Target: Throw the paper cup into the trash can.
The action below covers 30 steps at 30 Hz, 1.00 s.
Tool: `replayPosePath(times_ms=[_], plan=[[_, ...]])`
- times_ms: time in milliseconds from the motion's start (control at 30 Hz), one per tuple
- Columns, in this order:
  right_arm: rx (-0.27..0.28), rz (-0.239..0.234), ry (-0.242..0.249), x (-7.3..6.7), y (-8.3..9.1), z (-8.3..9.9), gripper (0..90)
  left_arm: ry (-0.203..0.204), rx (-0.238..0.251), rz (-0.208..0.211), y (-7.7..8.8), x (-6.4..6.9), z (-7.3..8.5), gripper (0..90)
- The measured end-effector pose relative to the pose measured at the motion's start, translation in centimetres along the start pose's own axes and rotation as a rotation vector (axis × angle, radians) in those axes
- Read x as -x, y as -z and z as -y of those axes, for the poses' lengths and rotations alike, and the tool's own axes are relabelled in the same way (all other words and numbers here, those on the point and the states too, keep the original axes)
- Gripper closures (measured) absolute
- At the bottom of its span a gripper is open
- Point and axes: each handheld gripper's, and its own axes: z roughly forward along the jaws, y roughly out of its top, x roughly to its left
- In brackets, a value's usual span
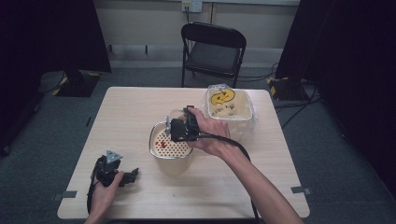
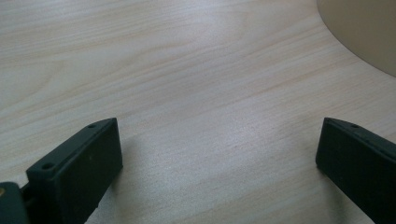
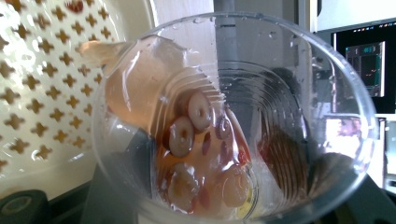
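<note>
My right gripper [image 1: 180, 129] is shut on a clear plastic cup [image 1: 176, 115], tilted on its side over a white perforated strainer [image 1: 169, 142] set in a metal bowl [image 1: 152, 140]. In the right gripper view the cup [image 3: 280, 93] faces me mouth-on, with pinkish liquid [image 3: 140, 88] running toward its rim and red sliced fruit [image 3: 191, 126] pooled low inside. The strainer [image 3: 42, 84] lies just past the rim on the left. My left gripper [image 1: 133, 176] rests open on the table at the front left; its jaws [image 2: 219, 158] stand wide apart over bare wood.
A white tub [image 1: 227, 109] lined with clear plastic, with something yellow inside, stands just behind and right of the bowl. A black folding chair [image 1: 213, 49] is beyond the far table edge. A pale rounded edge [image 2: 369, 28] shows at the top right of the left gripper view.
</note>
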Motion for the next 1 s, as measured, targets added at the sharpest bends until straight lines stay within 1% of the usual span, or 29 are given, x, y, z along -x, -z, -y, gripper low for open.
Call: replayPosePath(times_ms=[67, 100, 200, 300, 333, 367, 400, 433, 600, 667, 733, 767, 800, 833, 900, 967, 1000], plan=[[-0.019, 0.009, 0.023, -0.2, -0.1, -0.1, 44.8, 0.000, 0.000, 0.000, 0.0, 0.0, 0.0, 0.0], [-0.027, 0.021, 0.042, -0.3, -0.3, -0.2, 45.0, 0.000, 0.000, 0.000, 0.0, 0.0, 0.0, 0.0], [-0.042, 0.024, 0.064, -0.5, -0.6, -0.2, 45.1, -0.002, -0.001, 0.000, 0.0, 0.0, 0.0, 0.0], [-0.061, 0.051, 0.115, -0.7, -0.8, -0.4, 45.2, 0.000, 0.000, 0.000, 0.0, 0.0, 0.0, 0.0], [-0.064, 0.057, 0.128, -0.8, -0.9, -0.5, 45.3, -0.001, 0.000, 0.001, 0.0, 0.0, 0.0, 0.0], [-0.064, 0.057, 0.128, -0.8, -0.9, -0.5, 45.3, -0.001, 0.000, 0.001, 0.0, 0.0, 0.0, 0.0], [-0.070, 0.067, 0.150, -1.0, -0.9, -0.6, 45.3, -0.002, -0.001, 0.001, 0.0, 0.0, 0.0, 0.0], [-0.073, 0.069, 0.157, -1.0, -0.9, -0.6, 45.3, -0.001, 0.000, 0.000, 0.0, 0.0, 0.0, 0.0], [-0.084, 0.108, 0.200, -1.1, -0.8, -0.8, 45.6, -0.001, 0.000, 0.001, 0.0, 0.0, 0.0, 0.0], [-0.097, 0.133, 0.231, -1.2, -0.8, -0.9, 45.7, -0.001, -0.001, 0.001, 0.0, 0.0, 0.0, 0.0], [-0.099, 0.143, 0.257, -1.3, -0.8, -0.9, 45.8, 0.000, 0.000, 0.001, 0.0, 0.0, 0.0, 0.0], [-0.099, 0.143, 0.257, -1.3, -0.8, -0.9, 45.8, 0.000, 0.000, 0.001, 0.0, 0.0, 0.0, 0.0], [-0.105, 0.157, 0.271, -1.3, -0.7, -1.0, 45.8, 0.000, 0.000, 0.001, 0.0, 0.0, 0.0, 0.0], [-0.105, 0.157, 0.271, -1.3, -0.7, -1.0, 45.8, 0.000, 0.000, 0.001, 0.0, 0.0, 0.0, 0.0], [-0.105, 0.175, 0.293, -1.4, -0.7, -1.1, 45.9, -0.001, 0.000, 0.001, 0.0, 0.0, 0.0, 0.0], [-0.108, 0.184, 0.301, -1.5, -0.7, -1.1, 46.0, -0.001, 0.000, 0.001, 0.0, 0.0, 0.0, 0.0], [-0.114, 0.196, 0.336, -1.7, -0.8, -1.1, 46.1, -0.001, 0.000, 0.001, 0.0, 0.0, 0.0, 0.0]])
